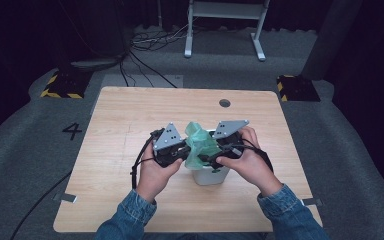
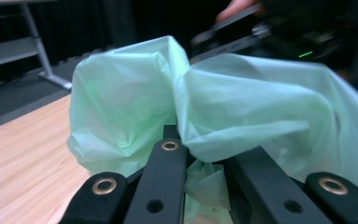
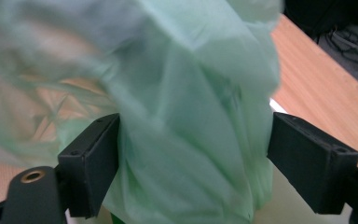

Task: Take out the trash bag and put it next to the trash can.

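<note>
I've got the left gripper (image 1: 182, 152) clamped on a fold of the green plastic bag (image 1: 200, 142), which is bunched over the small white bin (image 1: 211, 175) mid-table (image 1: 130, 115). My right gripper (image 1: 211, 156) has jaws spread wide, the bag's film between them.

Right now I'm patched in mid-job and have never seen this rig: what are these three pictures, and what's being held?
No robot arm here: a person holds a two-jaw tool in each hand. The high view looks down on the wooden table; the other two ride on the tools. The left tool is shut on a thin green plastic bag. The right tool is open, jaws either side of the bag. Under the bag stands a small white bin.
</note>
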The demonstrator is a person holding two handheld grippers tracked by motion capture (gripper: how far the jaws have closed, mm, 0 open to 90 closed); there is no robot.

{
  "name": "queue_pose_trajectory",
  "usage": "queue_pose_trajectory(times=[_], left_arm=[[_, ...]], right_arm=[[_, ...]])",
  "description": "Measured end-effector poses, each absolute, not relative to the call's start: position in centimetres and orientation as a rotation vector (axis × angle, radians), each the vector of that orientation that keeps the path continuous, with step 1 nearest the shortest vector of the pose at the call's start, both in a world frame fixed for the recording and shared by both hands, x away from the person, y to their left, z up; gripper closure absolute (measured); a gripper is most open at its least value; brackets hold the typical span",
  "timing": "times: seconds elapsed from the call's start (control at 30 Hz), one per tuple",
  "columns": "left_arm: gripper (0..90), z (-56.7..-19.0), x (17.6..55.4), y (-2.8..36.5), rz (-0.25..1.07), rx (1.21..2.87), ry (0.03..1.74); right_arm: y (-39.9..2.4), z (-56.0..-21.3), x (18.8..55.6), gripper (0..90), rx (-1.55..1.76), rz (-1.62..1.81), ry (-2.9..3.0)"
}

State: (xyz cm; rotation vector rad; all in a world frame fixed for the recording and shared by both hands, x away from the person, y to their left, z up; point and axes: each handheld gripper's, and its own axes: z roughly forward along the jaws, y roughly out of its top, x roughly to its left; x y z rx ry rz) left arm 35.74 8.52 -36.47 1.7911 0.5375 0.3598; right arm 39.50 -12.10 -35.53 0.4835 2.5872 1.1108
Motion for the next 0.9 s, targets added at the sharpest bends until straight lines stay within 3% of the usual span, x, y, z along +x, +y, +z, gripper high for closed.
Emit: queue_pose_trajectory(times=[0.07, 0.13, 0.2, 0.27, 0.4, 0.5, 0.9], left_arm=[[87.7, -36.4, 35.6, 8.4, 0.359, 1.794, 0.525], [87.5, -36.3, 35.5, 8.4, 0.364, 1.794, 0.523], [85.5, -36.3, 35.5, 8.5, 0.374, 1.788, 0.535], [72.5, -36.4, 35.5, 8.7, 0.405, 1.763, 0.563], [43.2, -36.4, 35.1, 9.5, 0.491, 1.728, 0.619], [31.6, -36.4, 34.8, 10.4, 0.529, 1.712, 0.644], [26.7, -37.2, 32.9, 13.1, 0.628, 1.767, 0.688]], right_arm=[[-11.7, -35.6, 39.7, 31.7, 0.495, 1.087, 2.597], [-11.7, -35.4, 39.8, 62.8, 0.454, 1.051, 2.635], [-11.8, -35.3, 39.8, 79.1, 0.461, 1.023, 2.651], [-12.0, -35.4, 39.9, 85.6, 0.479, 1.028, 2.649], [-12.5, -35.5, 39.9, 88.1, 0.521, 1.081, 2.616], [-13.1, -35.3, 39.9, 88.4, 0.537, 1.132, 2.578], [-15.5, -33.0, 39.3, 87.7, 0.588, 1.374, 2.413]])
